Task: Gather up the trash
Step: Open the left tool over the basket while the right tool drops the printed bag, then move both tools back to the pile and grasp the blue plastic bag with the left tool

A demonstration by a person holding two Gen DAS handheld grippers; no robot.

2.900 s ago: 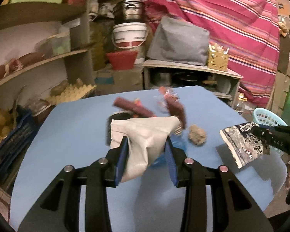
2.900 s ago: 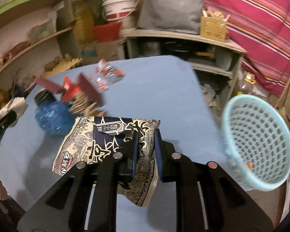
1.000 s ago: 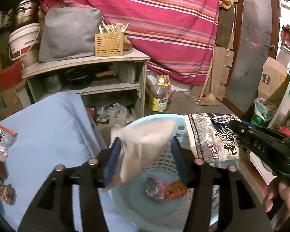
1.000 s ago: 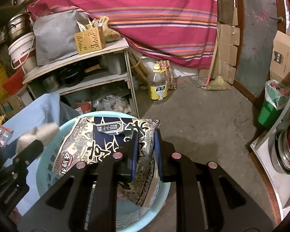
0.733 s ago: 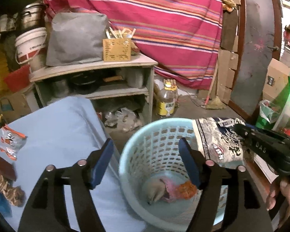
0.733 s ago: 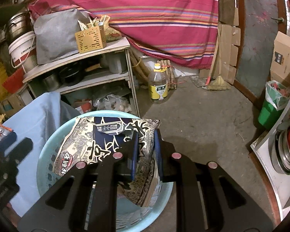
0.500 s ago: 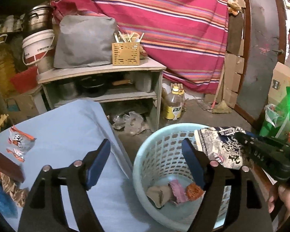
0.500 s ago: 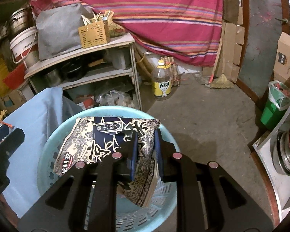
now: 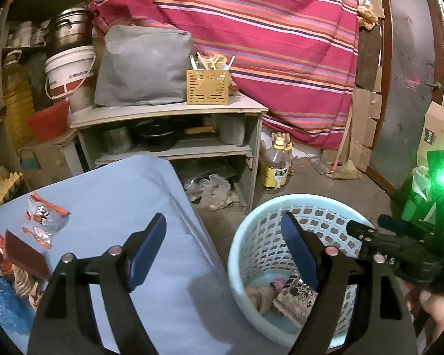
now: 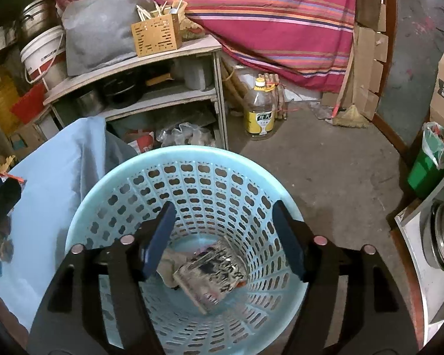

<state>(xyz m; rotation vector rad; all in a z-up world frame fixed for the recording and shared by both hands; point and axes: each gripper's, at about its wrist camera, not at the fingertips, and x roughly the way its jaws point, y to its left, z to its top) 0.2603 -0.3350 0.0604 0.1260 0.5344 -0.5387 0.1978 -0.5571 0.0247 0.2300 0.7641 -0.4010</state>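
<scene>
A light blue perforated basket (image 9: 260, 230) (image 10: 192, 183) stands on the floor beside the blue-covered table (image 9: 109, 207). In it lie a patterned snack bag (image 10: 213, 272) (image 9: 296, 295), a beige wad (image 9: 259, 295) and a pink scrap. My left gripper (image 9: 223, 236) is open and empty above the table edge and basket. My right gripper (image 10: 225, 227) is open and empty right over the basket; it also shows in the left wrist view (image 9: 370, 236). An orange-edged wrapper (image 9: 44, 216), dark red pieces (image 9: 23, 254) and a blue crumpled bag (image 9: 0, 304) lie on the table at left.
A grey shelf unit (image 9: 168, 112) with pots, a yellow box (image 9: 207, 87) and a grey bag stands behind the table. An oil bottle (image 9: 276, 165) stands on the floor. A striped cloth hangs behind. A green bin (image 10: 429, 159) is at right.
Both grippers came from the table to the basket. My left gripper opened and dropped the beige wad in. My right gripper has just opened and the patterned snack bag fell into the basket.
</scene>
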